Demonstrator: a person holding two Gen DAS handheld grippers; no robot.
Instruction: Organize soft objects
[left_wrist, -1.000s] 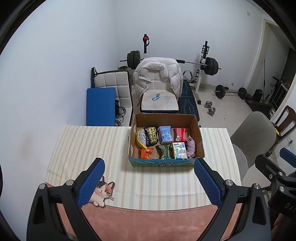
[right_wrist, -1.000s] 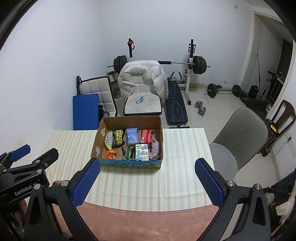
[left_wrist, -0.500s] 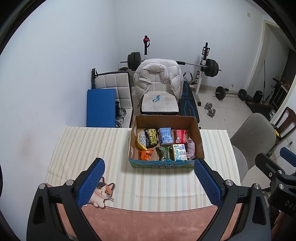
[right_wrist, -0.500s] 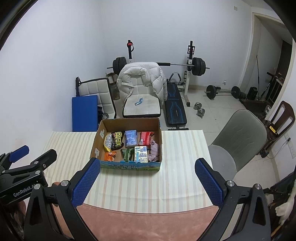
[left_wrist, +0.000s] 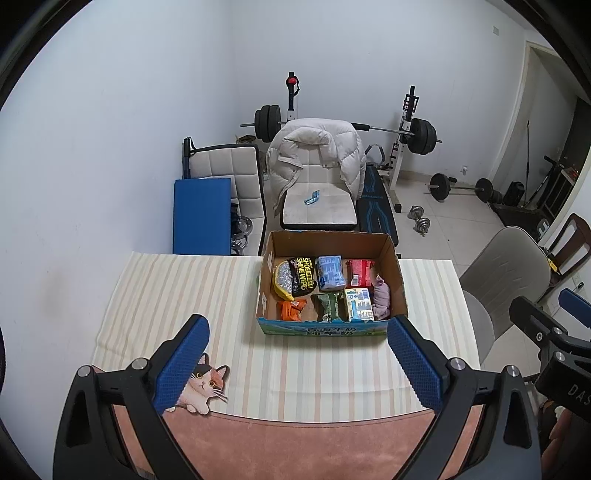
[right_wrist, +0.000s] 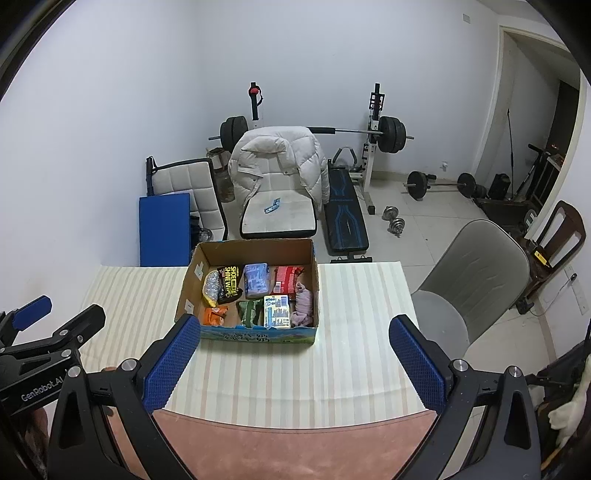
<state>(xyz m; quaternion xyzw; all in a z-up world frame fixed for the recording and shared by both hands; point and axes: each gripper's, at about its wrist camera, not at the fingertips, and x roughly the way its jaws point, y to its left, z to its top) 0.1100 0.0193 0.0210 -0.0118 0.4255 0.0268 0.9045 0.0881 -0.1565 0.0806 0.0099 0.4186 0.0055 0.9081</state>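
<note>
Nearest, the left claw (left_wrist: 297, 363) and right claw (right_wrist: 291, 363) both hover spread apart and empty above the striped-cloth worktop (left_wrist: 177, 295). Farther back, the open brown cardboard box (left_wrist: 330, 242) sits on the worktop, holding soft packets and a pink plush toy (left_wrist: 382, 295) at its right.

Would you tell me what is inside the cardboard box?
The cardboard box holds packets, including a shoe-wipes pack, a blue-and-white carton and a pink soft item; anything beneath them is hidden.
</note>
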